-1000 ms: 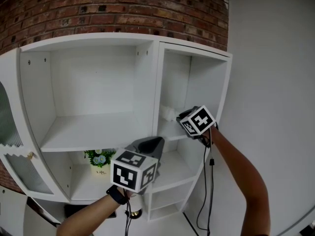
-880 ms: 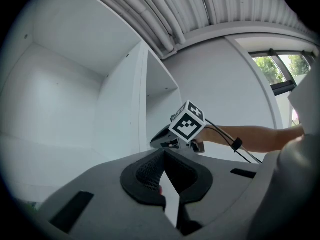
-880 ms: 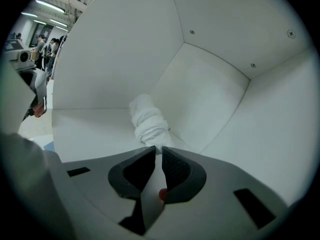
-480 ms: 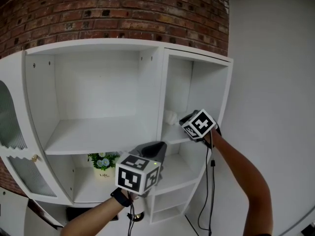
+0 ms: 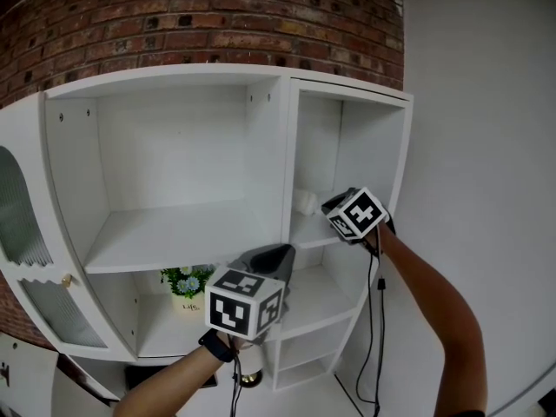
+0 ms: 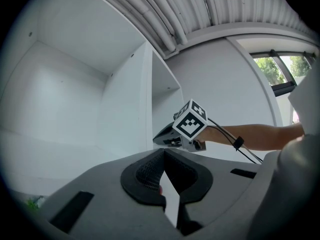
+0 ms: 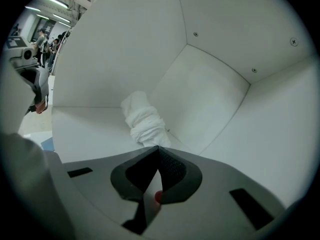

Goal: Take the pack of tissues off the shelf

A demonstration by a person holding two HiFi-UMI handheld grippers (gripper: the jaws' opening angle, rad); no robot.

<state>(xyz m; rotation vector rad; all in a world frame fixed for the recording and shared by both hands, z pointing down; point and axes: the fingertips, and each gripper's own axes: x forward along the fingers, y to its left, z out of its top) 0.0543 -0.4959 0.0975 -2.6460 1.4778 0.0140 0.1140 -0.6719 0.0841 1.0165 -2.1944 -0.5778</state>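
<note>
We see the pack of tissues [image 5: 304,201] [image 7: 144,119] lying on the shelf [image 5: 314,231] [image 7: 85,129] in the narrow right compartment of the white cabinet [image 5: 287,146], close to its left wall. Our right tool [image 5: 324,205] [image 7: 158,148] reaches into that compartment, clenched on the pack's near end. Our left tool [image 5: 280,252] [image 6: 163,151] hangs in front of the cabinet's divider, jaws pressed together on nothing. 1 small potted plant [image 5: 184,289] stands on the lower shelf of the wide compartment.
</note>
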